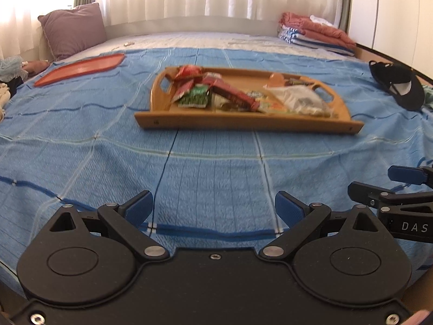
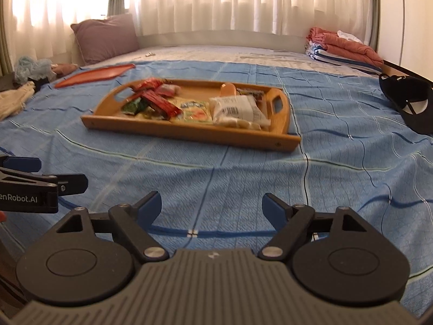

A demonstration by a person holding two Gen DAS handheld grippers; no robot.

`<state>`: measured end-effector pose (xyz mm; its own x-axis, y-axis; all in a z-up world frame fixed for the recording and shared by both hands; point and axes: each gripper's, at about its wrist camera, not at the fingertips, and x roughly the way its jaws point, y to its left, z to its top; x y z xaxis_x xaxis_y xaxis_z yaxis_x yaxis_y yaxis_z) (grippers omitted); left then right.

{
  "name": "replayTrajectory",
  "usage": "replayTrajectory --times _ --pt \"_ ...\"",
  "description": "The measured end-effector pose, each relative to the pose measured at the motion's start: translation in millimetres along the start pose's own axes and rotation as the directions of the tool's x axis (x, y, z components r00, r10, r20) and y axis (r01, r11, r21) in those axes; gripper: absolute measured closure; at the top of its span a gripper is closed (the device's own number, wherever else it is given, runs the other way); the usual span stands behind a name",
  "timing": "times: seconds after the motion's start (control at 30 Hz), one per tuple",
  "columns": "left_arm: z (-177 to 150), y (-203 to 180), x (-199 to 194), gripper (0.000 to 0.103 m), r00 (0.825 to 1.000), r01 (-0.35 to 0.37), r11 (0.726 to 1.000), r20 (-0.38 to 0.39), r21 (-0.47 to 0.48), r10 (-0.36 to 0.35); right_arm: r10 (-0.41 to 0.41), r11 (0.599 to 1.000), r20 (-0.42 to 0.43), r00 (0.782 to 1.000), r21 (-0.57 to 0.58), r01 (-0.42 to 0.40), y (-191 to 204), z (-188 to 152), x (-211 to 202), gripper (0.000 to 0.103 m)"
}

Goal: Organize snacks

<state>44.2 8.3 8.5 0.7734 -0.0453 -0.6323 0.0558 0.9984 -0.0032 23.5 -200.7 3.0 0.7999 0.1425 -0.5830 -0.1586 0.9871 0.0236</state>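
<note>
A wooden tray [image 1: 243, 124] [image 2: 189, 132] lies on the blue bedspread, holding several snack packets: red wrappers [image 1: 230, 94] [image 2: 159, 103], a green packet [image 1: 194, 98] [image 2: 134, 106] and a white bag [image 1: 300, 98] [image 2: 238, 108]. An empty orange tray [image 1: 81, 69] [image 2: 94, 75] sits further back to the left. My left gripper [image 1: 213, 207] hangs open over the bedspread well short of the wooden tray, nothing between its blue pads. My right gripper [image 2: 212, 205] is open too, empty, beside the left one; its jaws stand wide.
A black cap [image 1: 400, 86] [image 2: 411, 105] lies at the right edge of the bed. Folded blankets [image 1: 316, 32] [image 2: 346, 46] are stacked at the back right, a purple pillow [image 1: 73, 27] [image 2: 105, 36] at the back left, with loose clothes [image 2: 16, 100] beside it.
</note>
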Motion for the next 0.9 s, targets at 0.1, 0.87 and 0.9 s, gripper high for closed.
replayTrajectory --times 0.1,0.87,0.9 --pt "-5.9 -0.2 11.2 0.006 1.0 -0.008 1.0 -0.014 0.003 0.008 -0.026 1.0 -0.013 1.0 -0.002 0.026 0.1 -7.0 8.4 0.015" --pt "-15.5 -2.4 22.6 0.0 1.0 -0.016 1.0 0.026 0.023 0.016 -0.073 0.997 -0.028 0.997 -0.017 0.072 2.1 -19.7 20.1 0.002" --pt "-15.8 -2.0 22.4 0.0 1.0 -0.015 1.0 0.026 0.02 0.014 -0.072 0.997 -0.028 0.997 -0.015 0.072 2.2 -19.6 20.1 0.002"
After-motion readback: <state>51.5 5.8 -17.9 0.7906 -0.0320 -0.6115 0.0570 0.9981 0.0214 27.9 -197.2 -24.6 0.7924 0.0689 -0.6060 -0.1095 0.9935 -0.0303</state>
